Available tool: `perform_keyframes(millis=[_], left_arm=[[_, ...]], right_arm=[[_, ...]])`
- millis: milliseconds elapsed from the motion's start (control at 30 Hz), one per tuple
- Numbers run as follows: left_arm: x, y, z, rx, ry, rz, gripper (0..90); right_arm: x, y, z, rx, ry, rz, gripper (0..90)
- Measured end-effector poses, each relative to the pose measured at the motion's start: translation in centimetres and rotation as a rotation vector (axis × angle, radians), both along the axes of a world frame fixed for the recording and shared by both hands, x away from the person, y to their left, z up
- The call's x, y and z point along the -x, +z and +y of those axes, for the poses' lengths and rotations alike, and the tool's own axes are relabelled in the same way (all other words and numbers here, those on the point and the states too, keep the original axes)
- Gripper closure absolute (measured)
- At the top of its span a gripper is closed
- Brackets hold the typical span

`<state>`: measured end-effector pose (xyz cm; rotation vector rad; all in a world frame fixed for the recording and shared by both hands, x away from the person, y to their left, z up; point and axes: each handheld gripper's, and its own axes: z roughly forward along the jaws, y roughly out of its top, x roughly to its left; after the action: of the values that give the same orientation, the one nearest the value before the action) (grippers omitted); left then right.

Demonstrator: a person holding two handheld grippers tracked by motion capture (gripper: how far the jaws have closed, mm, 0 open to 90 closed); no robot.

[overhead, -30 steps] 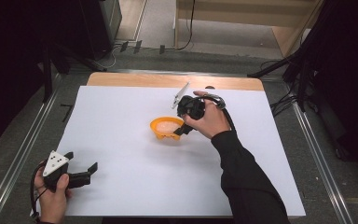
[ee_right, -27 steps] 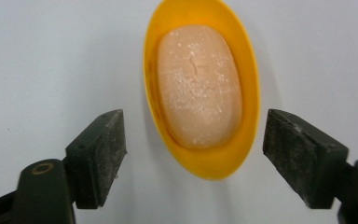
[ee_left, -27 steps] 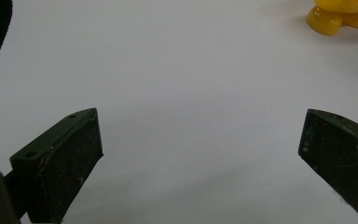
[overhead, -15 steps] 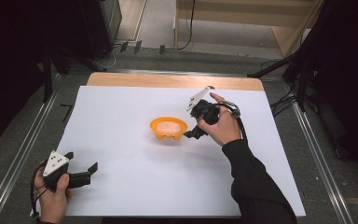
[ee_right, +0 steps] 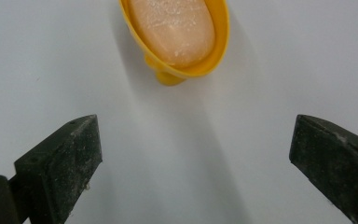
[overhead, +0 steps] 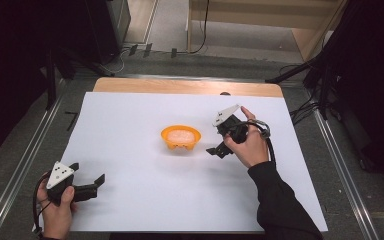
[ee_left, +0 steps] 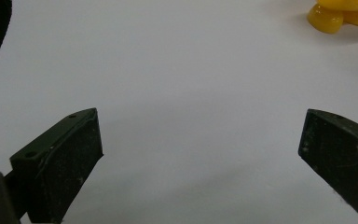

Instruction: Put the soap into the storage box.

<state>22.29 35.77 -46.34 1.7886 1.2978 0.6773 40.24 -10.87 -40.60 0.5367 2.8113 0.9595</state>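
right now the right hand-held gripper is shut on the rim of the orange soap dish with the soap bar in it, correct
Not quite. The right hand-held gripper is open and apart from the orange soap dish, gripping nothing; the right gripper view shows its jaws spread wide over bare white table, with the dish ahead of them. The soap bar does lie in the dish.

A glossy yellow plastic dish (ee_right: 216, 37) holds matt, powdery orange soap (ee_right: 172, 25) on the smooth white table cover (overhead: 130, 125).

Jaws spread wide over white table (ee_left: 191, 93); yellow dish (ee_left: 340, 14) far corner.
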Motion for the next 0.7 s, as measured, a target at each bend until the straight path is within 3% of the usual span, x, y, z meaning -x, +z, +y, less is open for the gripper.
perform_keyframes(millis=[700], left_arm=[[0.0,0.0,0.0,-0.004,-0.002,0.002,0.0]], right_arm=[[3.5,-2.3,-3.9,-0.055,-0.093,-0.018,0.0]])
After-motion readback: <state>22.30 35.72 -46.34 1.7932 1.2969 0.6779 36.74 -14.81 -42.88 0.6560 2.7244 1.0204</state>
